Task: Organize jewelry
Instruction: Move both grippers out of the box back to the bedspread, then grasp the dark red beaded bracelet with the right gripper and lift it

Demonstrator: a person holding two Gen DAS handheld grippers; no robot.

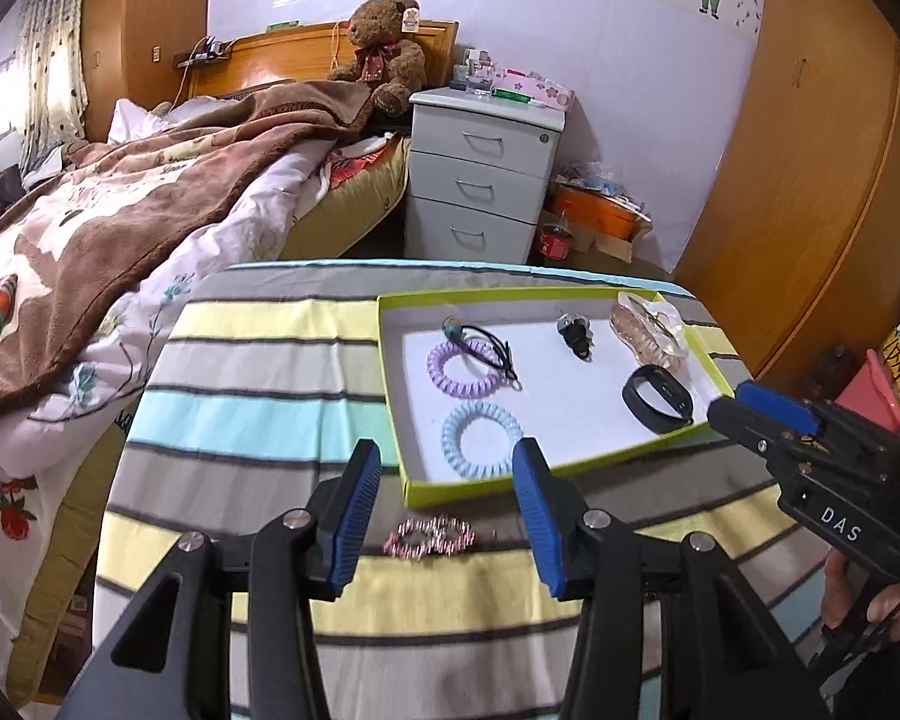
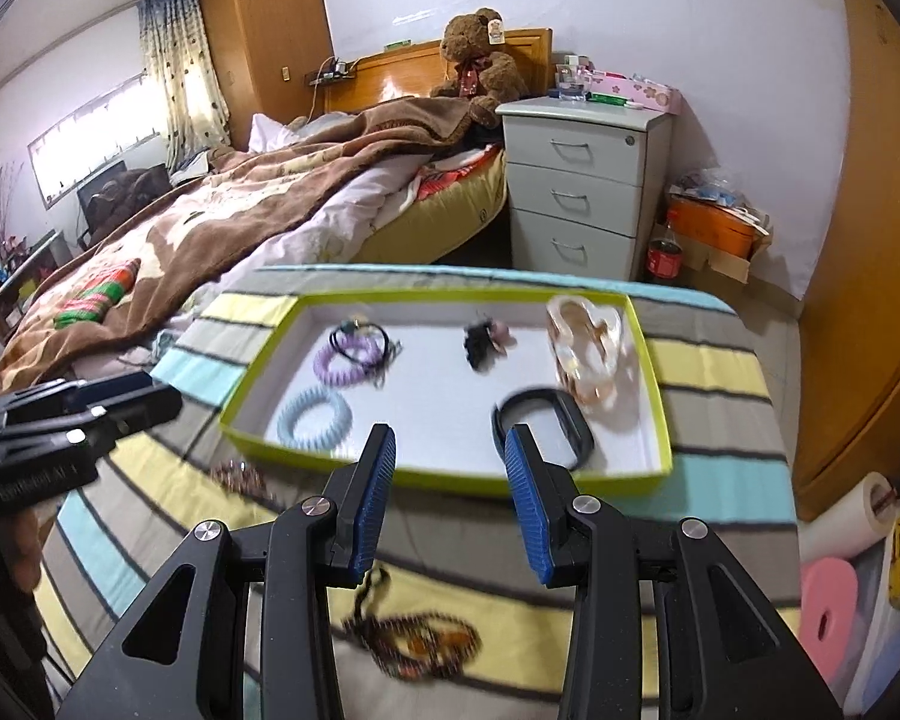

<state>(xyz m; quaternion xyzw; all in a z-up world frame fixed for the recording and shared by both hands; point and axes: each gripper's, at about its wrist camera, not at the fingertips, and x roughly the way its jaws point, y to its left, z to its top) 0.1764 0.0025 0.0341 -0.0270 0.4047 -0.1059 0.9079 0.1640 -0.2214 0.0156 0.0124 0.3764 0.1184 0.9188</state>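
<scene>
While both hand-held grippers hover over the worktop, we grip nothing. Left hand-held gripper gapes above a pink bracelet; right hand-held gripper gapes too.

Striped woven cloth covers the bench, matt and soft. The tray looks like card, green-edged with a matt white floor. Two coil ties are smooth plastic; the black band looks rubbery. Gripper pads are ribbed blue rubber on matt black plastic. The headboard is glossy wood.
</scene>
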